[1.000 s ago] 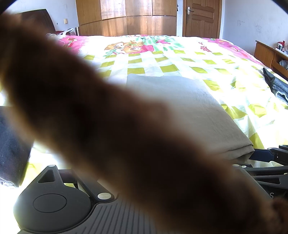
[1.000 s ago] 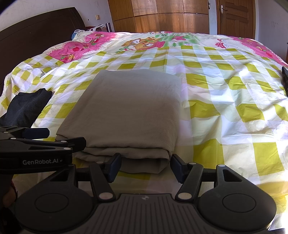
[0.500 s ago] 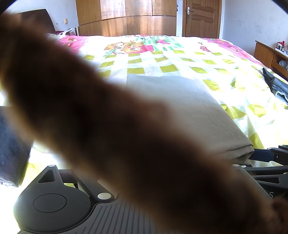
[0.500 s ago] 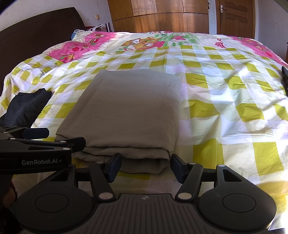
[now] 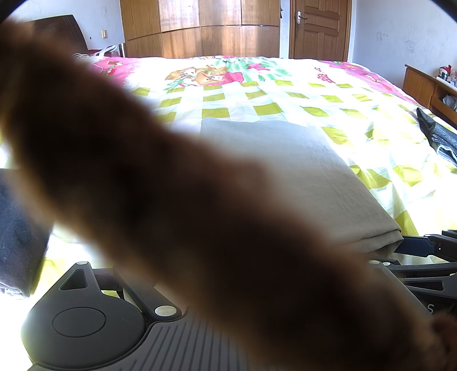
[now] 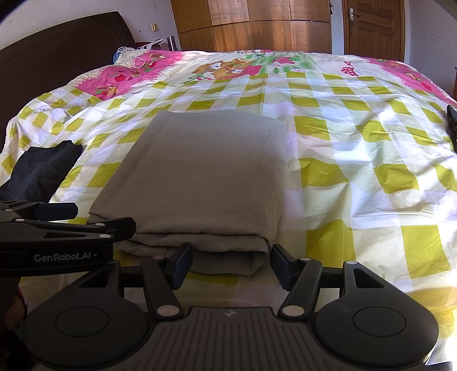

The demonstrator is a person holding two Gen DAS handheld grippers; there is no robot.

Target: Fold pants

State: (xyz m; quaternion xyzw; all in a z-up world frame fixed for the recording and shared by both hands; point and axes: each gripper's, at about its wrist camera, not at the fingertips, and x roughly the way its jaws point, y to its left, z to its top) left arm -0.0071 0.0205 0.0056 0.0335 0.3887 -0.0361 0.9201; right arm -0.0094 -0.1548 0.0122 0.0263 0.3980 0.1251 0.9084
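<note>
Where gripper (image 6: pixel 230 264) gapes: folded pants (image 6: pixel 205 182) ahead

You've got one folded grey pants bundle (image 6: pixel 205 182) on one checked bedspread (image 6: pixel 357 159). Two dark garments: one black at the left edge (image 6: pixel 40 171), one at the right edge (image 5: pixel 437 134). Two grippers: left (image 6: pixel 94 217), right (image 6: pixel 228 261). One door (image 6: pixel 371 28), one wardrobe (image 6: pixel 257 25).

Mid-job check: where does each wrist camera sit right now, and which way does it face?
Left wrist: low at the bed's near edge, facing the wardrobe; a blurred brown shape covers its tongs.
Right wrist: beside it, same heading; open right tongs frame the folded pants; left tongs at left.
Shared: pants, checked bedspread, wardrobe, door.
</note>
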